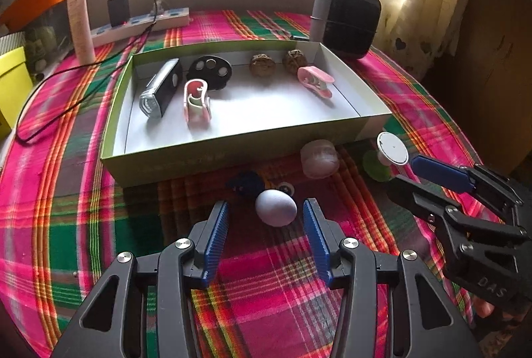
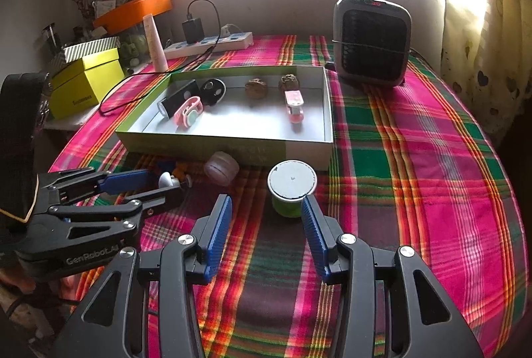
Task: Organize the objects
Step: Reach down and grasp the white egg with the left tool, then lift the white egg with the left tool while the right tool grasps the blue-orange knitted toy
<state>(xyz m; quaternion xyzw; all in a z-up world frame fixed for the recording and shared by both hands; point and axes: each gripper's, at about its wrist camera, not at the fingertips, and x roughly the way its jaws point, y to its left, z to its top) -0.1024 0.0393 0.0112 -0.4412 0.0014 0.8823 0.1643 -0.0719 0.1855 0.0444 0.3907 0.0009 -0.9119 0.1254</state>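
Note:
A shallow green box (image 1: pixel 206 155) (image 2: pixel 232 146) on the plaid cloth holds a black bike light (image 1: pixel 161 88), a pink clip (image 1: pixel 197 103), a black disc (image 1: pixel 209 67), two walnuts (image 1: pixel 262 64) and a pink stapler (image 1: pixel 316 80). In front of it lie a white egg (image 1: pixel 276 207), a dark blue toy (image 1: pixel 246 183), a frosted pink jar (image 1: pixel 319 158) (image 2: pixel 221 172) and a green spool with a white top (image 2: pixel 292 188) (image 1: pixel 392 149). My left gripper (image 1: pixel 266 211) is open around the egg. My right gripper (image 2: pixel 266 208) is open just before the spool.
A grey fan heater (image 2: pixel 372 42) stands behind the box on the right. A power strip with charger and cable (image 2: pixel 212 42) and a tube (image 2: pixel 155 43) are at the back left. A yellow box (image 2: pixel 86 82) sits off the table's left.

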